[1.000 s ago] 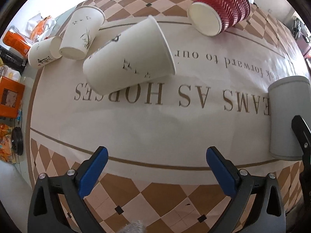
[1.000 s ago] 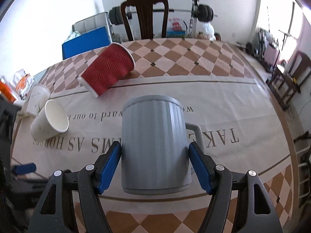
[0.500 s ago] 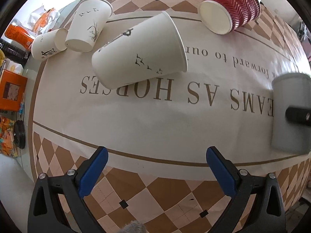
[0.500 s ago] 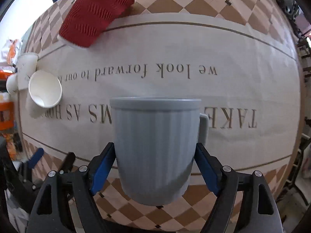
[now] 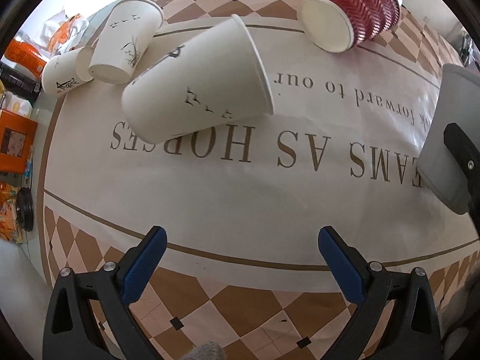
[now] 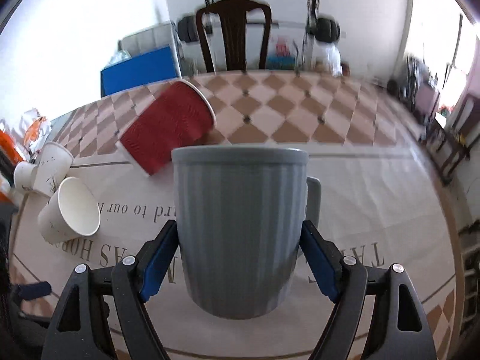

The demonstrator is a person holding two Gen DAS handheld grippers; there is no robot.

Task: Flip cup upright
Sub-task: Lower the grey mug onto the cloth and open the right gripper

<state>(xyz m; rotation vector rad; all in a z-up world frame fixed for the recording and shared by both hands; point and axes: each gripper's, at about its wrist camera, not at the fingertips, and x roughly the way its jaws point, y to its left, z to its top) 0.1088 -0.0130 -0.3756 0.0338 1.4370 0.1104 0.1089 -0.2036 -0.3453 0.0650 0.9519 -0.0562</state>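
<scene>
A grey ribbed mug (image 6: 240, 225) with a handle on its right is held between the blue pads of my right gripper (image 6: 237, 258), which is shut on it. The mug is lifted above the cloth, rim up and wider than its base. In the left wrist view the mug (image 5: 447, 138) shows at the right edge, tilted, with a black finger of the right gripper across it. My left gripper (image 5: 240, 258) is open and empty above the near edge of the tablecloth (image 5: 240, 192).
A large white paper cup (image 5: 198, 81) lies on its side mid-table. A red ribbed cup (image 5: 351, 12) lies on its side at the back. Two smaller white cups (image 5: 126, 42) lie at the far left. A chair (image 6: 234, 33) stands behind the table.
My right gripper has lifted the grey mug off the cloth and turned it over from rim-down to rim-up. The left gripper has stayed open, shifting only slightly.
</scene>
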